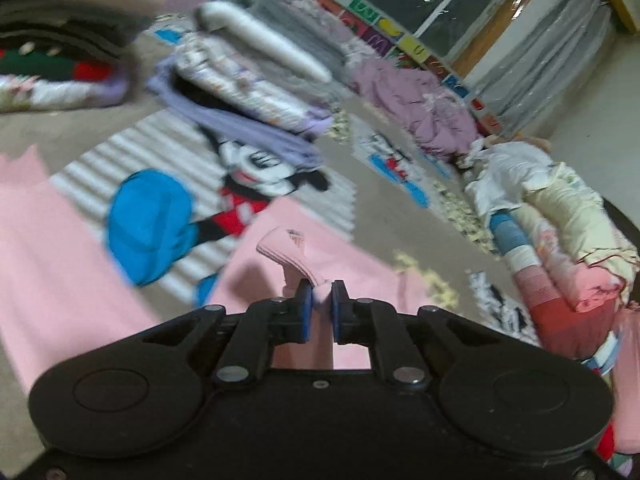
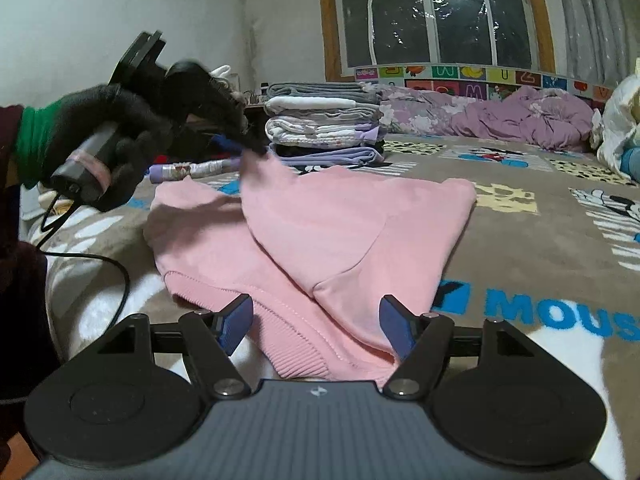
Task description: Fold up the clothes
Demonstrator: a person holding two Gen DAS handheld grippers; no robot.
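A pink sweatshirt [image 2: 320, 232] lies on the bed's cartoon-print blanket [image 2: 520, 240], partly folded over itself. My left gripper [image 1: 320, 300] is shut on a pink ribbed cuff [image 1: 284, 250] of the sweatshirt and holds it lifted above the rest of the garment [image 1: 52, 240]. In the right wrist view the left gripper [image 2: 256, 146] is held by a black-gloved hand [image 2: 120, 128] and pulls a corner of the pink cloth up. My right gripper [image 2: 316, 320] is open, its blue pads on either side of the ribbed hem [image 2: 296, 344] at the near edge.
A stack of folded clothes [image 2: 324, 124] stands behind the sweatshirt, also in the left wrist view [image 1: 256, 76]. A second folded pile [image 1: 60, 48] sits at far left. A crumpled purple quilt [image 2: 520, 116] lies by the window. Unfolded clothes [image 1: 552, 232] are heaped at the right.
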